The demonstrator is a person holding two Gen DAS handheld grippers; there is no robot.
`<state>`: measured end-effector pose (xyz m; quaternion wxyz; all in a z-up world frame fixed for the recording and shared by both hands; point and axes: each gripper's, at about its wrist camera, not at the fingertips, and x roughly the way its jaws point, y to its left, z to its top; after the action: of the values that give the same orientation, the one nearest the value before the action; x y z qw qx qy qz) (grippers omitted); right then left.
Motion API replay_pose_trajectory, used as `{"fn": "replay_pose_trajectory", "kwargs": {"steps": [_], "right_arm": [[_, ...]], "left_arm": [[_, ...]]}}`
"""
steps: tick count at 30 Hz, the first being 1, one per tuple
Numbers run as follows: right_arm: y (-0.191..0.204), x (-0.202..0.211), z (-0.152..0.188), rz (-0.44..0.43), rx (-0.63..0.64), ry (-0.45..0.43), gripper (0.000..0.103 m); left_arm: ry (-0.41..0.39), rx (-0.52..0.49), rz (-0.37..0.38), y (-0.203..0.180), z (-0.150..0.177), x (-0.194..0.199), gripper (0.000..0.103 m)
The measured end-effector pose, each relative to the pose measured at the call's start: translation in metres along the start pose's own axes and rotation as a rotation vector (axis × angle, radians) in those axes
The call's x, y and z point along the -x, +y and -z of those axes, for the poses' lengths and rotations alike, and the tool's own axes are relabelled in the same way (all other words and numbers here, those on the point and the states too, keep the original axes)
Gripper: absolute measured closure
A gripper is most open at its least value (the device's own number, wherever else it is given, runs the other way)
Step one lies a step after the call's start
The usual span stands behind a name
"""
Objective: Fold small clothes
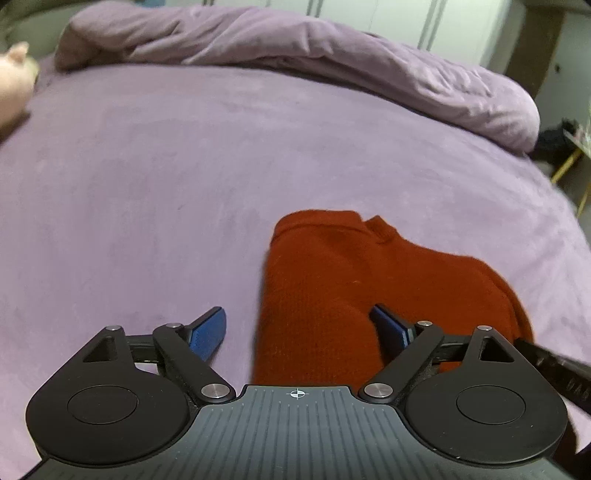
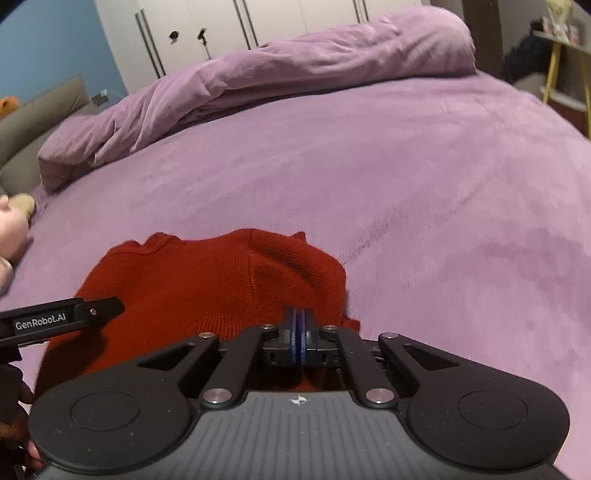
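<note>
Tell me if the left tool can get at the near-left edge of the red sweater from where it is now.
Probably yes. The left tool is open, its blue fingers straddling the edge of the red sweater on the purple bed. Nothing lies between. The right tool sits shut at the far side.

Purple bed (image 2: 424, 177), white wardrobe (image 2: 221, 33)
</note>
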<state>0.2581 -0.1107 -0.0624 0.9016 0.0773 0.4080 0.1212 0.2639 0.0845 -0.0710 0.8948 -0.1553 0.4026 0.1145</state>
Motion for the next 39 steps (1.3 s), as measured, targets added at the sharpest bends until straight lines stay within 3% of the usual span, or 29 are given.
{"fn": "replay_pose_trajectory", "kwargs": {"steps": [5,8,9,12,17,18,19,25,29,33,39], "right_arm": [[0.010,0.031,0.003,0.032,0.060,-0.012,0.101],[0.016,0.071,0.022,0.035,0.085,-0.032,0.090],[0.018,0.085,0.032,0.025,0.092,-0.030,0.085],[0.023,0.117,0.060,0.039,0.105,-0.001,0.053],[0.029,0.134,0.086,0.062,0.078,0.162,0.040],[0.032,0.136,0.087,0.072,0.080,0.183,0.033],[0.034,0.137,0.087,0.075,0.082,0.196,0.025],[0.056,0.148,0.077,0.066,0.103,0.241,0.008],[0.066,0.154,0.072,0.070,0.094,0.237,0.005],[0.077,0.155,0.070,0.131,0.140,0.245,0.005],[0.080,0.148,0.070,0.189,0.151,0.275,0.005]], "left_arm": [[-0.026,-0.060,-0.005,0.002,0.009,0.050,0.013],[-0.014,-0.082,-0.009,0.008,0.033,0.085,0.013],[0.002,-0.077,-0.009,0.011,0.043,0.095,0.012],[0.051,-0.059,-0.009,0.015,0.070,0.118,0.009],[0.149,-0.087,-0.056,0.011,0.099,0.133,0.007],[0.164,-0.092,-0.069,0.011,0.099,0.134,0.007],[0.171,-0.093,-0.078,0.012,0.099,0.137,0.007],[0.137,-0.045,-0.067,0.019,0.095,0.161,0.002],[0.134,-0.030,-0.043,0.024,0.093,0.171,0.002],[0.211,-0.049,0.001,0.023,0.089,0.168,0.002],[0.229,-0.112,-0.055,0.013,0.093,0.168,0.002]]}}
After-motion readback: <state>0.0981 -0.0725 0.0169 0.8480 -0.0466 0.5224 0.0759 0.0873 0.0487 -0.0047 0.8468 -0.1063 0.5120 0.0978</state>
